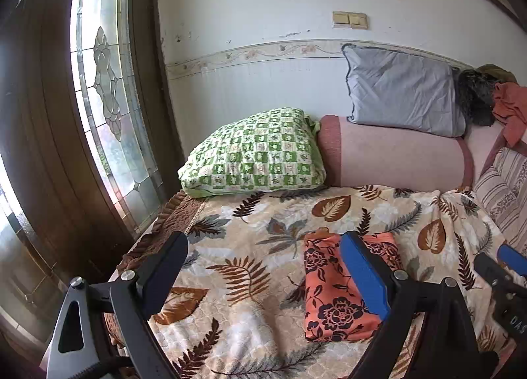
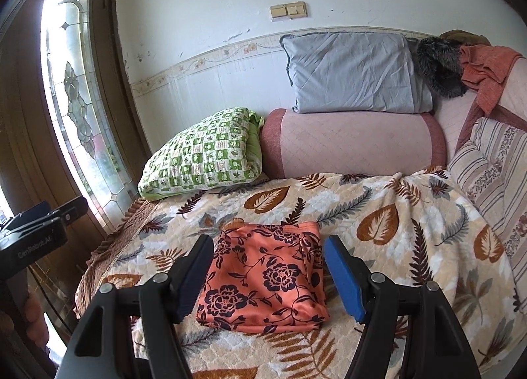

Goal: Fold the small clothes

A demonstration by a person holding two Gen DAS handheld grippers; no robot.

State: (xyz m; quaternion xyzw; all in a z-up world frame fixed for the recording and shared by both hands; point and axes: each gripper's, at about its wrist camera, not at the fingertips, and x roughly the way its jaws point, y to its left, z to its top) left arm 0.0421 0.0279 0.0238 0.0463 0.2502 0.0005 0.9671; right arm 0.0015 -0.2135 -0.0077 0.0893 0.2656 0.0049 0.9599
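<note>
An orange garment with dark flower print point(image 2: 263, 280) lies folded into a neat rectangle on the leaf-patterned blanket point(image 2: 395, 220). It also shows in the left wrist view point(image 1: 326, 286). My right gripper point(image 2: 268, 275) is open and empty, held above the garment with a finger on each side. My left gripper point(image 1: 266, 273) is open and empty, held over the blanket to the left of the garment, its blue finger point(image 1: 362, 273) in front of the cloth. The right gripper's tip point(image 1: 504, 267) shows at the right edge of the left wrist view.
A green checked pillow point(image 2: 201, 155), a pink bolster point(image 2: 355, 141) and a grey pillow point(image 2: 352, 75) line the wall. A striped cushion point(image 2: 487, 168) and a heap of orange and dark clothes point(image 2: 461, 66) lie at the right. A glass door point(image 1: 108, 89) stands left of the bed.
</note>
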